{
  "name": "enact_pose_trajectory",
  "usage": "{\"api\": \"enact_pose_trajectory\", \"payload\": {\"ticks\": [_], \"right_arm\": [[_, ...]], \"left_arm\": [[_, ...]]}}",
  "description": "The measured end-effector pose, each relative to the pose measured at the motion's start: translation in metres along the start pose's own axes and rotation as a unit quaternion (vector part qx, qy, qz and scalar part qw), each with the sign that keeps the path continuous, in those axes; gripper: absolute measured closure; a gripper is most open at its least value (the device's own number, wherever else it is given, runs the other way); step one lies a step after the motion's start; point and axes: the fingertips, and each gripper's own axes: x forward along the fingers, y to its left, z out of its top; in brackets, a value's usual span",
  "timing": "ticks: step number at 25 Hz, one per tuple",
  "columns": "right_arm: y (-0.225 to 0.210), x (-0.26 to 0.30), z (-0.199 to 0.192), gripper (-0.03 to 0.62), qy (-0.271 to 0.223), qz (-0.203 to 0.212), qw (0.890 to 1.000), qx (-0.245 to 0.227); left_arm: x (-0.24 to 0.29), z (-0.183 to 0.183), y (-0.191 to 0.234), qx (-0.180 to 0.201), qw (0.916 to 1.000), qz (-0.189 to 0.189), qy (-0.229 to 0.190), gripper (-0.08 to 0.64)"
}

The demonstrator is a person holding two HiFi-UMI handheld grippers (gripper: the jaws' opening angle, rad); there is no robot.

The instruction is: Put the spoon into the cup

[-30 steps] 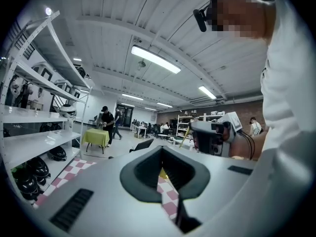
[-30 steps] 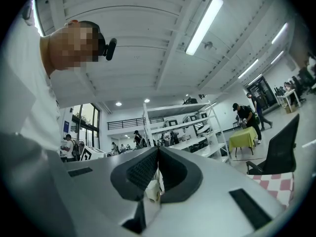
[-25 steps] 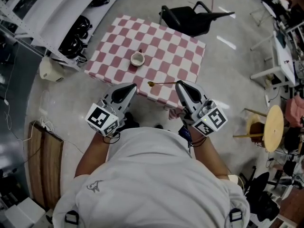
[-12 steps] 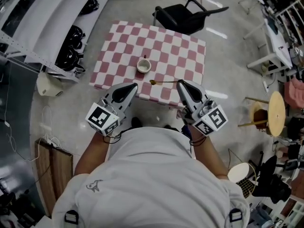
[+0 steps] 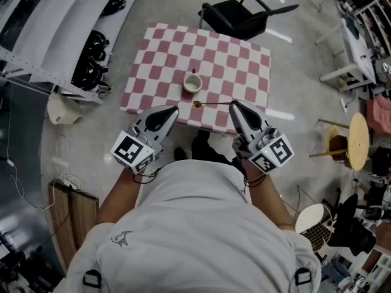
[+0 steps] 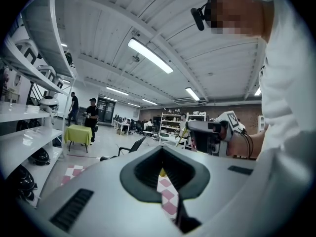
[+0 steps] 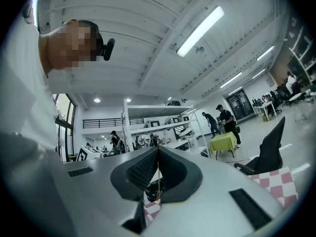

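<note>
A white cup (image 5: 193, 83) stands upright near the middle of the table with the red-and-white checked cloth (image 5: 159, 47). My right gripper (image 5: 233, 104) is shut on the handle of a gold spoon (image 5: 211, 104), which sticks out to the left with its bowl just in front of the cup. In the right gripper view the spoon (image 7: 157, 181) shows as a thin line pinched between the pads. My left gripper (image 5: 173, 109) is shut with nothing in it, over the table's near edge, left of the spoon's bowl. The left gripper view shows checked cloth (image 6: 167, 194) below the jaws.
A black chair (image 5: 244, 20) stands behind the table. White shelving with dark helmets (image 5: 91, 47) runs along the left. A round wooden stool (image 5: 356, 142) is at the right. Bare concrete floor (image 5: 293, 84) surrounds the table.
The table and cup have slid down and right in the head view, closer to both grippers. The grippers keep the same pose, and the spoon stays in the right one.
</note>
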Motion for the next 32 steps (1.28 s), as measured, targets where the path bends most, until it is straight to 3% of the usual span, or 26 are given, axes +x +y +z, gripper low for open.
{"api": "enact_pose_trajectory", "payload": {"ticks": [13, 32], "right_arm": [[-0.067, 0.052, -0.017, 0.558, 0.022, 0.011, 0.999, 0.021], [-0.157, 0.104, -0.066, 0.558, 0.083, 0.013, 0.993, 0.085]], "left_arm": [[0.028, -0.004, 0.045, -0.013, 0.9995, 0.027, 0.012, 0.548], [0.091, -0.060, 0.101, -0.071, 0.9955, 0.034, 0.052, 0.548]]}}
